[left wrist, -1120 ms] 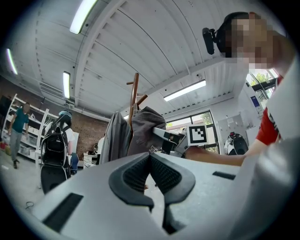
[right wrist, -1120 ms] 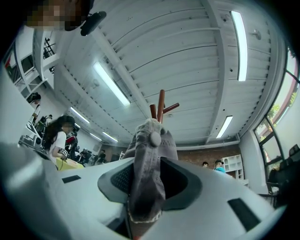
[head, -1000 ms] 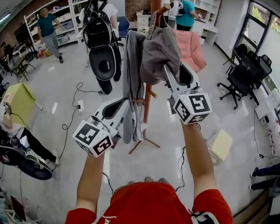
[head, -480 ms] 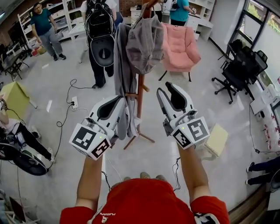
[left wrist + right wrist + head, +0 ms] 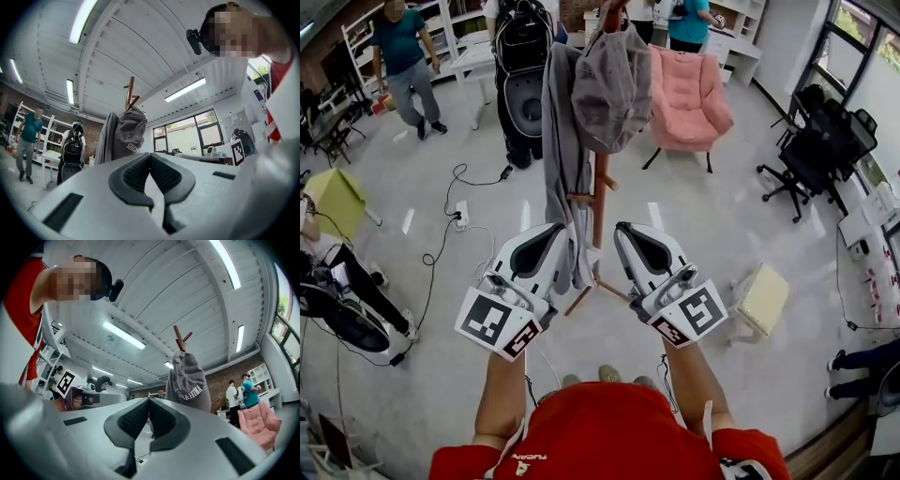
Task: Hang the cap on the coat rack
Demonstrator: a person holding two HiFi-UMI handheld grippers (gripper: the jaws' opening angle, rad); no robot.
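Note:
A grey cap (image 5: 614, 84) hangs from the top of the wooden coat rack (image 5: 600, 192), next to a grey jacket (image 5: 560, 141) on the same rack. The cap (image 5: 190, 380) also shows ahead in the right gripper view, and the cap (image 5: 131, 136) and rack top (image 5: 130, 93) show in the left gripper view. My right gripper (image 5: 625, 231) is low in front of the rack, well below the cap, shut with nothing between its pads. My left gripper (image 5: 563, 229) is beside it, level with the jacket's hem, also shut and empty.
A pink armchair (image 5: 686, 89) stands behind the rack, with black office chairs (image 5: 811, 155) to the right. People stand at the back near white shelving (image 5: 455, 42). Cables and a power strip (image 5: 461, 216) lie on the floor at left. Yellow stools (image 5: 759, 300) sit at either side.
My right gripper has come down and back from the hanging cap, and its jaws have closed with nothing in them. The cap stays on the rack. The left gripper has barely moved.

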